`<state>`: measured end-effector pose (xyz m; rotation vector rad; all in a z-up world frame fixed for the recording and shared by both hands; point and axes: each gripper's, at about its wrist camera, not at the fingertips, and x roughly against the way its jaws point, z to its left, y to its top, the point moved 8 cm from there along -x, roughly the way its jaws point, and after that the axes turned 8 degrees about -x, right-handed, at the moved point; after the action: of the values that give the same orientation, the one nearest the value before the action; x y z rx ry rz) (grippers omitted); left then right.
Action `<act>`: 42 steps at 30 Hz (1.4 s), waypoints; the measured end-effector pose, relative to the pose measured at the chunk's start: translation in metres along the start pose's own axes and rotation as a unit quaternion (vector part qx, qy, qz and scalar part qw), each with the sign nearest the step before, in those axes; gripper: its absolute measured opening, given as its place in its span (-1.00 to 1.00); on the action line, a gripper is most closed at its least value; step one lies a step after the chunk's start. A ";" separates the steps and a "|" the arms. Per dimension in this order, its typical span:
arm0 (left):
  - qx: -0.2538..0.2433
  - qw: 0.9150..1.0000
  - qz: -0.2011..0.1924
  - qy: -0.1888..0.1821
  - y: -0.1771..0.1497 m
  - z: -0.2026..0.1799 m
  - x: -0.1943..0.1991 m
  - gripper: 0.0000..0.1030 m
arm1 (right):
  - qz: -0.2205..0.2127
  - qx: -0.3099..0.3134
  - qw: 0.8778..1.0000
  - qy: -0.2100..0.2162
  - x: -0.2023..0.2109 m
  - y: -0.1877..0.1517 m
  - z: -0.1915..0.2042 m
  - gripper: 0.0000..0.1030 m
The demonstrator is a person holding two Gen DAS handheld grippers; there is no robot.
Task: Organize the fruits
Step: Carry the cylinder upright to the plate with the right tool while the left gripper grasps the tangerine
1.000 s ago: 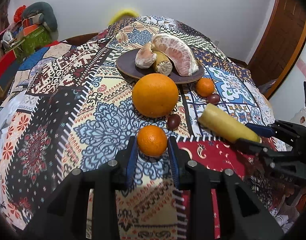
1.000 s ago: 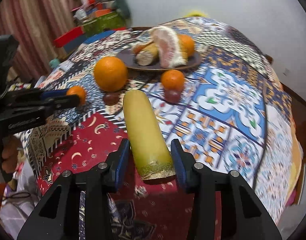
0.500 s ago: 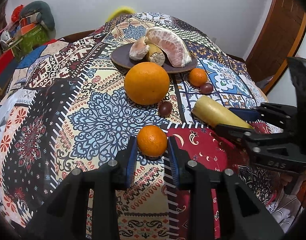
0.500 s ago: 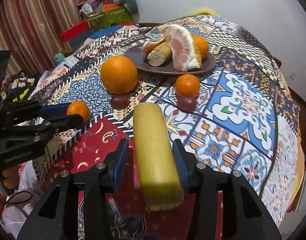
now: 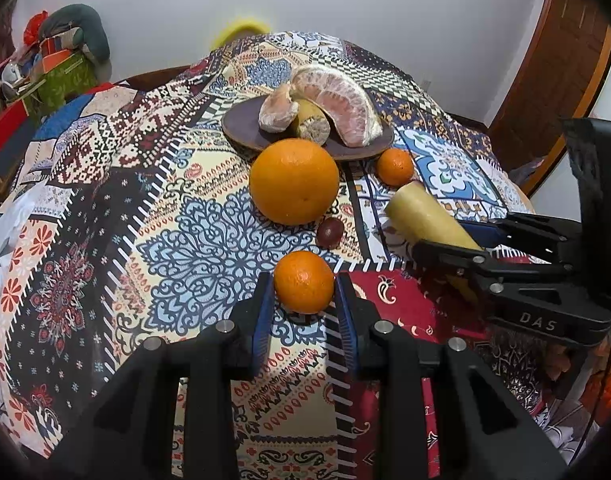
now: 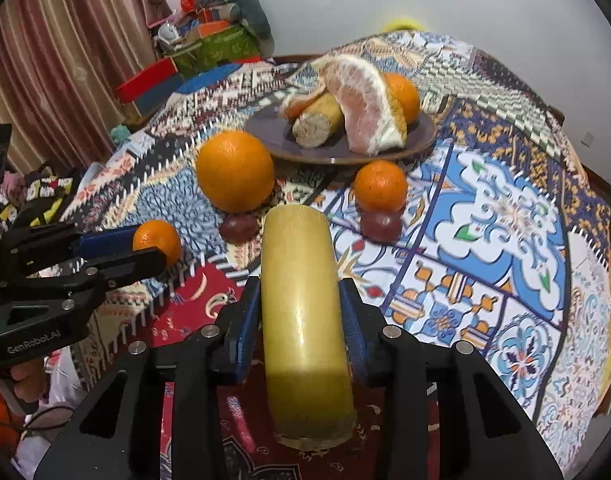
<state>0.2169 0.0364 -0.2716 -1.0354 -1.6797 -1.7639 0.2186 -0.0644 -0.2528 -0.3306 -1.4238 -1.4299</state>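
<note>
**Both grippers loaded over the patchwork cloth**

Biggest first: the patterned tablecloth fills everything under the two tools. Beyond both grippers sits the dark plate, carrying a pomelo wedge, a peeled segment, a cut yellow piece and, seen from the right wrist, an orange behind them. Just ahead of the left gripper is the large orange, right at the plate's near edge. The right gripper has just been closing its jaws, and its blue pads now clamp the long yellow fruit, which pokes out ahead of and behind the fingers. The left gripper pinches a small orange. Another small orange lies straight ahead of the right gripper. Smallest: two dark grapes, one just in front of each larger round fruit.
</note>
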 end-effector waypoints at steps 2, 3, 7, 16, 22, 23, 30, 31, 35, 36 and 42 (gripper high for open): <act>0.000 1.000 -0.005 0.002 0.004 0.001 0.003 -0.40 | -0.012 0.000 1.000 0.000 0.007 0.005 0.000 -0.32; -0.001 1.000 -0.008 0.003 0.006 0.002 0.005 -0.40 | -0.021 -0.002 1.000 0.002 0.013 0.009 0.001 -0.33; -0.001 1.000 -0.023 0.006 0.015 0.004 0.014 -0.40 | -0.049 -0.006 0.999 0.004 0.030 0.025 -0.001 -0.34; -0.010 0.999 -0.049 0.016 0.037 0.006 0.027 -0.40 | -0.098 -0.011 0.995 0.001 0.051 0.059 -0.002 -0.35; -0.009 0.998 -0.062 0.020 0.053 0.012 0.028 -0.40 | -0.113 -0.014 0.994 0.001 0.053 0.076 -0.005 -0.35; -0.009 0.998 -0.063 0.022 0.056 0.014 0.027 -0.40 | -0.115 -0.014 0.993 0.001 0.053 0.079 -0.005 -0.35; -0.012 0.997 -0.070 0.028 0.076 0.023 0.017 -0.40 | -0.121 -0.008 0.993 0.002 0.048 0.094 -0.005 -0.35; -0.013 0.997 -0.071 0.030 0.079 0.024 0.015 -0.40 | -0.120 -0.007 0.993 0.002 0.047 0.096 -0.005 -0.35; -0.014 0.996 -0.076 0.033 0.092 0.030 0.009 -0.40 | -0.117 -0.003 0.993 0.003 0.038 0.103 -0.006 -0.35; -0.013 0.996 -0.076 0.034 0.094 0.032 0.006 -0.40 | -0.116 -0.003 0.993 0.003 0.037 0.104 -0.007 -0.35; -0.012 0.997 -0.074 0.035 0.109 0.039 -0.011 -0.40 | -0.105 0.005 0.995 0.003 0.020 0.110 -0.008 -0.35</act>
<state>0.3161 0.0592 -0.2157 -0.8692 -1.7339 -1.8945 0.3006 -0.0532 -0.1768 -0.1745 -1.4944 -1.5901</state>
